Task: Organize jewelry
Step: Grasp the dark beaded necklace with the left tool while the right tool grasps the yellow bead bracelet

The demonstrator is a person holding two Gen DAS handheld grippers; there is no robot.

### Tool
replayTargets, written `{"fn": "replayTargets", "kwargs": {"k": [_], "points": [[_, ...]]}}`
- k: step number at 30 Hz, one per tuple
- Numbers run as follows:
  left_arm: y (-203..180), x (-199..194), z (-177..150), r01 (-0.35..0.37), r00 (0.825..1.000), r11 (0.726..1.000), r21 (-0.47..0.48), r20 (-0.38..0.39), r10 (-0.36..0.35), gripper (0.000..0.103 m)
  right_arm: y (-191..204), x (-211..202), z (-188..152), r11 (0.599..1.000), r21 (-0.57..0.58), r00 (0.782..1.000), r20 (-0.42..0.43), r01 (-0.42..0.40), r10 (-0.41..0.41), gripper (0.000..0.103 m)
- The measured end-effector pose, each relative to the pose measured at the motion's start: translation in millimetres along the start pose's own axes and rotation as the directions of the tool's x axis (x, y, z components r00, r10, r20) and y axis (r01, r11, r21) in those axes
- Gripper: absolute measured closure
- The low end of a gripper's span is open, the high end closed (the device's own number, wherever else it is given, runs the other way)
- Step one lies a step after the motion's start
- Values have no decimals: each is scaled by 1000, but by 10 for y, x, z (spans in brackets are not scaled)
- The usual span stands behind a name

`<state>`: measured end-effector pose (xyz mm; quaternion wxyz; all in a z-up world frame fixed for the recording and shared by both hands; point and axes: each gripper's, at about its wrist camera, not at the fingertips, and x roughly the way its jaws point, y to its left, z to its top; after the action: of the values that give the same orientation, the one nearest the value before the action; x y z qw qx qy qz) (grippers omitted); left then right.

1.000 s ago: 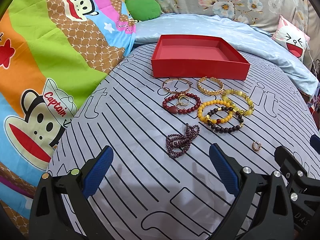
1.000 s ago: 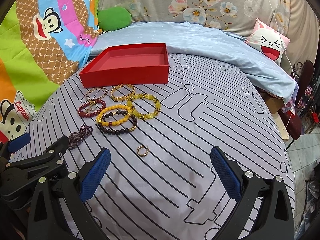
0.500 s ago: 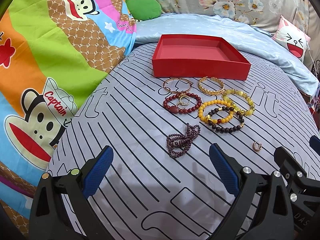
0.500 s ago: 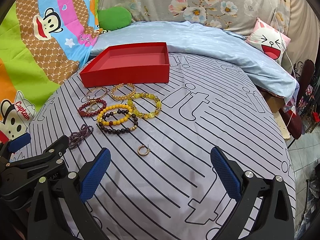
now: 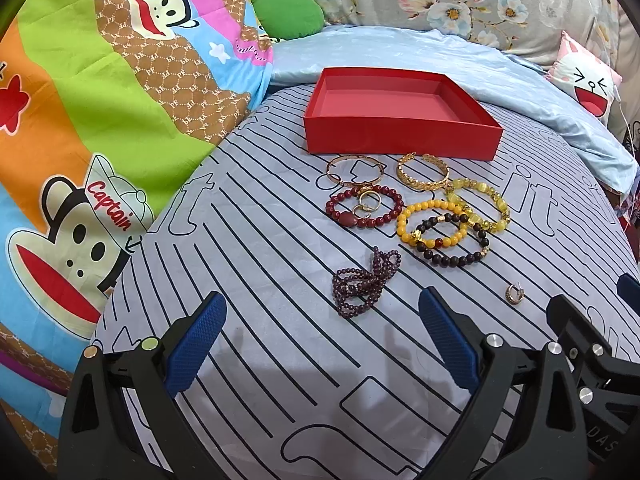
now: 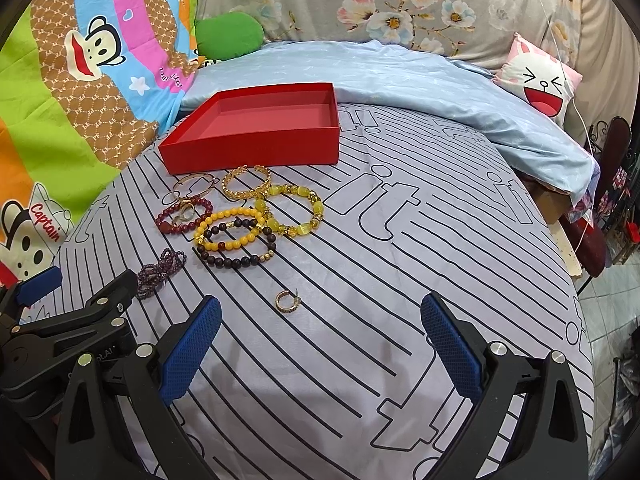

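Note:
An empty red box (image 5: pixel 400 120) (image 6: pixel 256 128) sits at the back of the striped bed sheet. In front of it lie several bracelets: a thin gold bangle (image 5: pixel 354 172), a gold leaf cuff (image 5: pixel 423 171), a dark red bead bracelet (image 5: pixel 364 212) with rings inside, a yellow bead bracelet (image 5: pixel 430 224) (image 6: pixel 228 230), a pale yellow one (image 6: pixel 290 210), and a dark brown one (image 5: pixel 452 244). A purple bead strand (image 5: pixel 362 282) lies just ahead of my open, empty left gripper (image 5: pixel 320 340). A small gold earring (image 6: pixel 287 301) (image 5: pixel 514 294) lies just ahead of my open, empty right gripper (image 6: pixel 320 344).
A colourful cartoon monkey blanket (image 5: pixel 80 140) rises at the left. A light blue quilt (image 6: pixel 440 88) lies behind the box, with a green cushion (image 5: pixel 290 14) and a white cartoon pillow (image 6: pixel 540 80). The bed drops off at the right edge (image 6: pixel 568 272).
Both grippers have crept slightly forward; the jewelry and box lie unmoved. Both grippers stay open.

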<state>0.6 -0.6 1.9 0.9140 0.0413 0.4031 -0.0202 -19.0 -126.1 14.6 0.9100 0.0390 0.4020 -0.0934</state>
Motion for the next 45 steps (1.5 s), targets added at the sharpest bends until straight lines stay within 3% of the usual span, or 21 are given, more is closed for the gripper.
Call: {"fn": "replayTargets", "kwargs": {"k": [10, 16, 20, 24, 35, 45], "points": [[80, 210, 39, -35, 995, 999, 0, -94, 35, 10, -30, 136, 47, 1000, 13, 1000, -15, 4, -4, 7], [135, 327, 75, -17, 993, 1000, -15, -120, 15, 10, -126, 231, 131, 999, 34, 1000, -21, 17, -16, 7], [131, 389, 88, 55, 990, 997, -51, -124, -61, 11, -174, 286, 181, 999, 46, 1000, -24, 21, -20, 7], [55, 406, 66, 52, 991, 999, -5, -124, -52, 12, -196, 318, 207, 999, 50, 999, -28, 22, -20, 7], [30, 608, 39, 126, 977, 992, -1, -172, -124, 47, -180, 377, 236, 999, 41, 999, -38, 21, -19, 7], [-48, 609, 108, 222, 964, 975, 9, -152, -219, 91, -123, 490, 327, 1000, 26, 999, -38, 8, -7, 7]]}}
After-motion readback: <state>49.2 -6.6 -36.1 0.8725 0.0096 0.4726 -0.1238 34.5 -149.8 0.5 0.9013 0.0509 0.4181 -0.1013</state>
